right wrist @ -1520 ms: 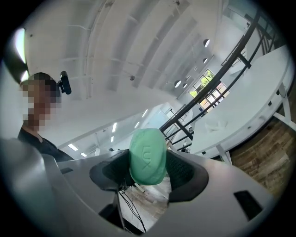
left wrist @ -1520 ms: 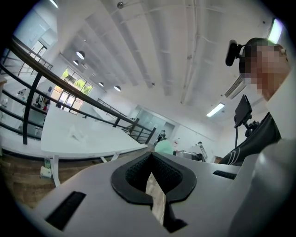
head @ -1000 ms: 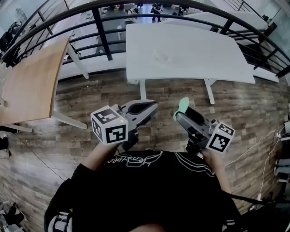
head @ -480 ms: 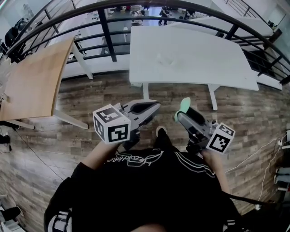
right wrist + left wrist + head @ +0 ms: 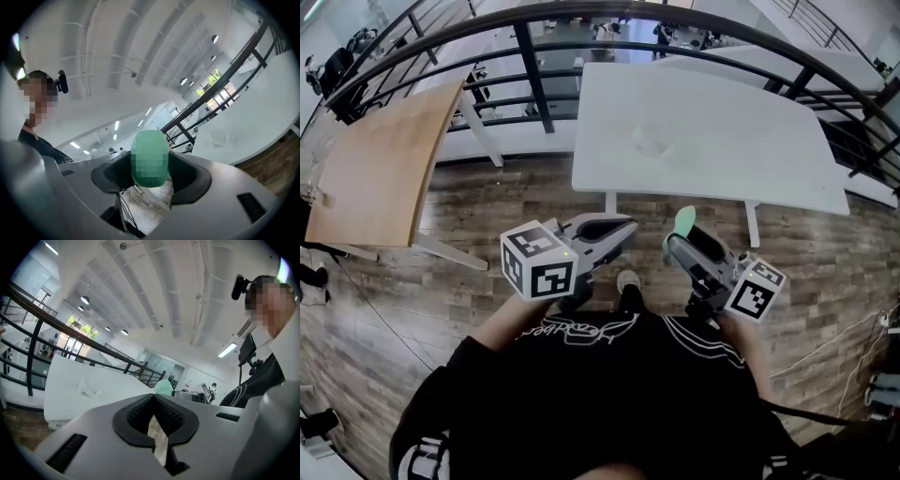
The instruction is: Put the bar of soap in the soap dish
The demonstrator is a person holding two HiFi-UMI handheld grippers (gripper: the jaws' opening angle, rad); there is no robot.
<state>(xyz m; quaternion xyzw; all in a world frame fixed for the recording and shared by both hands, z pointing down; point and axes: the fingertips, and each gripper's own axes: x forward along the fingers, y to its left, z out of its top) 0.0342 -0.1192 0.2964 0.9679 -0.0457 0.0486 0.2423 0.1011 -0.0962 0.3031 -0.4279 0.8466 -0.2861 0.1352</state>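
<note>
The right gripper (image 5: 150, 165) was clamped on the green bar of soap (image 5: 149, 157). The left gripper (image 5: 154, 403) was closed and empty. The soap dish (image 5: 649, 141) lay well ahead of the fingers (image 5: 190, 176) on the white bench (image 5: 741, 122). The squeeze should be held firm until the soap was directly over the dish.

Before us stands a table (image 5: 741, 141) with the soap dish (image 5: 649, 142) on it, a 2nd table (image 5: 380, 169) to its left, and a railing (image 5: 534, 70) behind both. Nearer us, our left gripper (image 5: 626, 226) sits beside our right gripper (image 5: 675, 242), with the bar of soap (image 5: 683, 220) between its jaws.
</note>
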